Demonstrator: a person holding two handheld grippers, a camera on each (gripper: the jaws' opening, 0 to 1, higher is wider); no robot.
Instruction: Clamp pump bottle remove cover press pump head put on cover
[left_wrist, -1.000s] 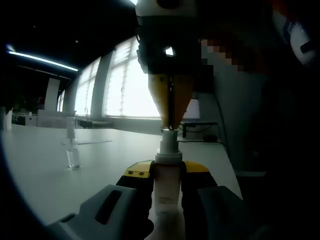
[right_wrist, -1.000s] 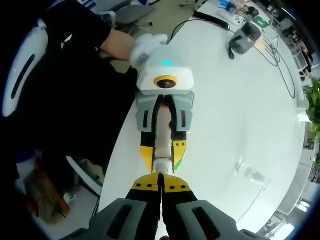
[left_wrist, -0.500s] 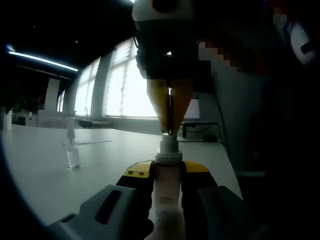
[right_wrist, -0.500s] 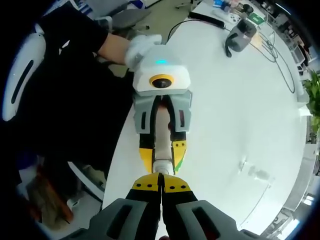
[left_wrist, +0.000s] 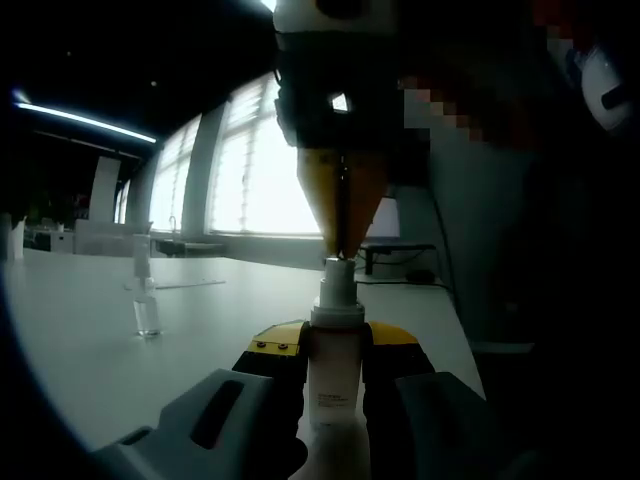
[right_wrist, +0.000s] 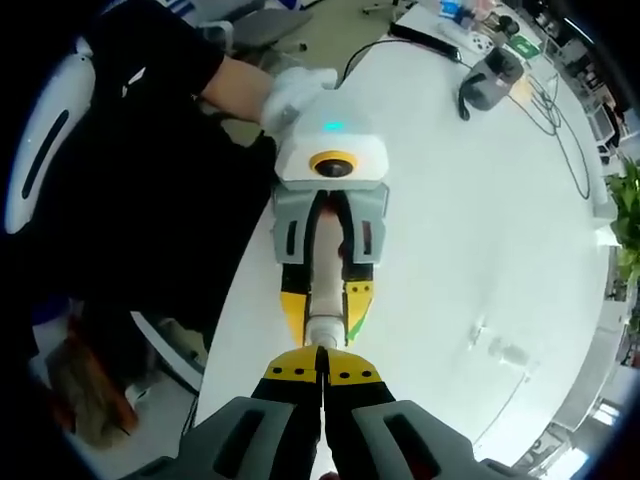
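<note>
The pump bottle (left_wrist: 335, 372) stands upright, a pale cylinder with a white collar and its pump head (left_wrist: 337, 283) bare. My left gripper (left_wrist: 337, 338) is shut on its body, yellow-tipped jaws on either side. My right gripper (left_wrist: 339, 256) hangs straight above, jaws shut, with the yellow tips resting on top of the pump head. The right gripper view looks down along my right gripper (right_wrist: 322, 368) onto the pump head (right_wrist: 322, 330) and the left gripper (right_wrist: 325, 312). The clear cover (left_wrist: 147, 302) stands alone on the table, left of the bottle, also seen as cover (right_wrist: 497, 346).
The white table (right_wrist: 450, 200) runs away from the grippers, its near edge beside a person in dark clothes with a white glove (right_wrist: 297, 85) on the left gripper. A grey device (right_wrist: 485, 80) and cables lie at the far end. Bright windows (left_wrist: 260, 180) stand behind.
Half a second ago the right gripper's tips sat slightly lower, with the pump head pushed down. Both have come back up to where they were one second ago. The bottle and the cover stay put.
</note>
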